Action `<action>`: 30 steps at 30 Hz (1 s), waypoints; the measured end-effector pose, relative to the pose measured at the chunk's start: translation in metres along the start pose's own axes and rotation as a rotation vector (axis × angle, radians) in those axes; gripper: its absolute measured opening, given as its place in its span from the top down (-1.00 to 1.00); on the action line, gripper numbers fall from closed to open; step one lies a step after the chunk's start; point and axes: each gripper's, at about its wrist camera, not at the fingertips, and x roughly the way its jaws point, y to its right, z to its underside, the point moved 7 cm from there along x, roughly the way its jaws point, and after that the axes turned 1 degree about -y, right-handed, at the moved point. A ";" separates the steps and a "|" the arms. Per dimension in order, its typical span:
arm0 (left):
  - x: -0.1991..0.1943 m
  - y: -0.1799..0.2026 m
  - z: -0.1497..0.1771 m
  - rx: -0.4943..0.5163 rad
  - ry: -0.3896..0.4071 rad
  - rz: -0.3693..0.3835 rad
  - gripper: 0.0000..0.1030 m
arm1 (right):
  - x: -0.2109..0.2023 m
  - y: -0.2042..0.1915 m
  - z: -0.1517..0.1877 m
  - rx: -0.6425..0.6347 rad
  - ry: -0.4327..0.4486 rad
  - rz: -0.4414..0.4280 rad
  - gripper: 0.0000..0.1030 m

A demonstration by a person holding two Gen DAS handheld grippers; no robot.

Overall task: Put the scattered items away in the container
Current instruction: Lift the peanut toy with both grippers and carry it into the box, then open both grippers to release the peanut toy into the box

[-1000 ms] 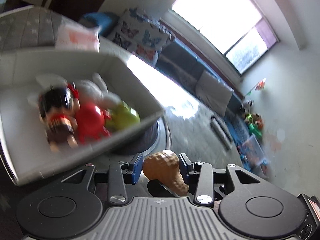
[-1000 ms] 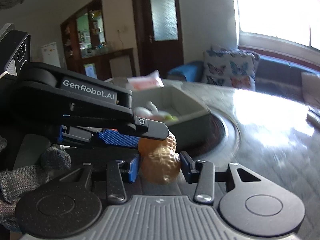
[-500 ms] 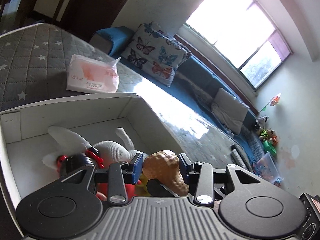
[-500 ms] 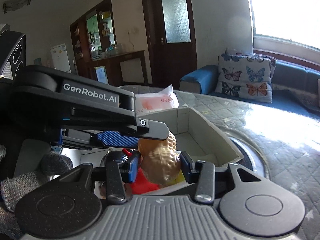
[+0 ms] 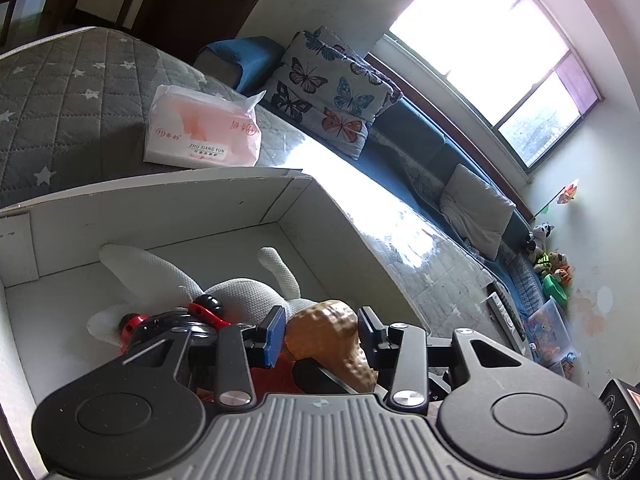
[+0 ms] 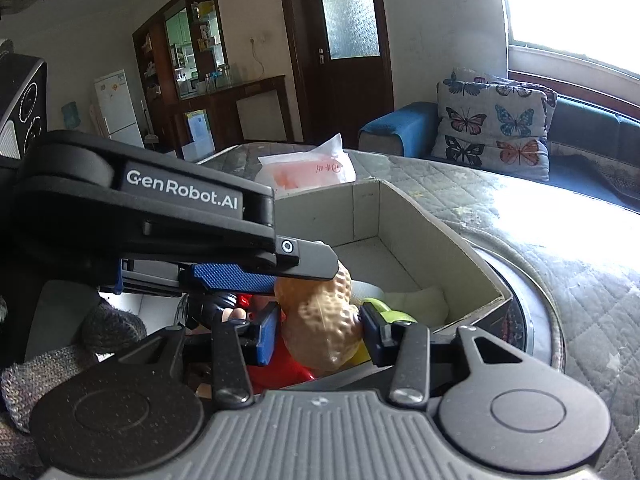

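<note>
A tan peanut toy (image 5: 324, 336) is clamped between the pads of my left gripper (image 5: 322, 330), just above the open white box (image 5: 160, 216). My right gripper (image 6: 318, 332) is shut on the same peanut (image 6: 324, 320) lower down, while the left gripper's fingers (image 6: 312, 262) reach in from the left onto its top end. Under the peanut, inside the box (image 6: 436, 248), lie a white plush (image 5: 248, 296), a black-haired doll (image 5: 172, 324), a red toy (image 6: 280, 364) and a yellow-green toy (image 6: 384, 308).
A pink tissue pack (image 5: 200, 132) lies on the quilted grey tabletop behind the box. A round dark rim (image 6: 532, 312) curves around the box's right corner. A sofa with a butterfly cushion (image 6: 492, 124) runs along the window wall. A gloved hand (image 6: 60, 360) holds the left gripper.
Both grippers, still shut on the peanut, have moved in over the box. The box has grown nearer and now lies right under the fingers.
</note>
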 end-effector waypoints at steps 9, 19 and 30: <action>-0.001 -0.002 0.000 -0.005 -0.005 -0.006 0.19 | 0.000 -0.002 0.002 -0.007 -0.003 0.004 0.14; -0.008 -0.001 -0.001 0.004 0.011 -0.010 0.20 | -0.005 -0.003 0.002 -0.009 0.008 0.013 -0.02; -0.042 0.014 0.008 0.076 0.064 -0.007 0.20 | -0.031 -0.010 0.005 -0.032 0.060 0.040 -0.55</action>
